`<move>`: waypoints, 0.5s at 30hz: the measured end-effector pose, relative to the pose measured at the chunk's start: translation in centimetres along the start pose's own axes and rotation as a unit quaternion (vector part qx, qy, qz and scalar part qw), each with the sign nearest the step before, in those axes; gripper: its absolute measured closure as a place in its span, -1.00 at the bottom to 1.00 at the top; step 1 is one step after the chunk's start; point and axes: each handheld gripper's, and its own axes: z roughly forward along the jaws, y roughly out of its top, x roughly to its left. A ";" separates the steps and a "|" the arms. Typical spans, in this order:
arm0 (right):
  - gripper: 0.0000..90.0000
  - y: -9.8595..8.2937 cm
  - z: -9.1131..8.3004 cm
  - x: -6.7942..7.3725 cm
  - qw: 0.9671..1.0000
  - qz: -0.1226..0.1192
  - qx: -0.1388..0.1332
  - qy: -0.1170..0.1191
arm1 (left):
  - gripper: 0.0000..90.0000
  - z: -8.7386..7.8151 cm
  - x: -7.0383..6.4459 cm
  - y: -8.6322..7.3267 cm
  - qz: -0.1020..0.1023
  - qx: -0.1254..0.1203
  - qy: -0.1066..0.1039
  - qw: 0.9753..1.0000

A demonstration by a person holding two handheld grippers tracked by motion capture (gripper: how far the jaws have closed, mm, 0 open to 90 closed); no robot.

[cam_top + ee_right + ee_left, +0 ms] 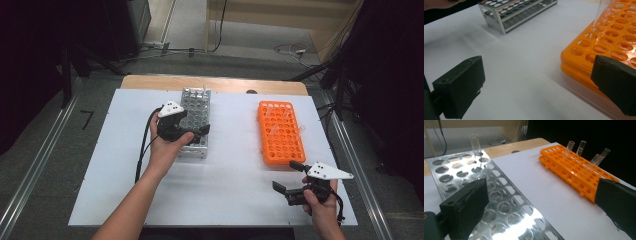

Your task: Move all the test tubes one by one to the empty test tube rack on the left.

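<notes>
A silver metal tube rack (pixel 196 102) stands left of centre on the white table, with one clear tube (pixel 475 143) upright in a far hole. An orange plastic rack (pixel 281 134) lies to the right and carries several clear tubes (pixel 581 147) at its far end. My left gripper (pixel 197 126) hovers over the metal rack (pixel 499 195), jaws wide open and empty (pixel 541 205). My right gripper (pixel 286 176) sits near the table's front right, just before the orange rack's (pixel 614 37) near corner, open and empty (pixel 536 87).
The white sheet (pixel 235 165) covers a wooden table whose far edge (pixel 220 82) shows. Between the two racks runs a bare strip. The metal rack (pixel 516 12) appears far off in the right gripper view. Cables lie on the floor (pixel 290 49) beyond.
</notes>
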 end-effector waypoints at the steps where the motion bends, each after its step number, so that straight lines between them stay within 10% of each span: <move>1: -1.00 0.1 0.0 0.0 1.000 -0.001 0.002 -0.005 | -1.00 -0.2 -0.3 -0.3 0.004 0.002 0.003 1.000; 15: -1.00 1.8 0.5 -1.1 0.999 0.013 0.008 -0.033 | -1.00 -1.8 -2.7 -3.5 0.011 0.000 -0.011 1.000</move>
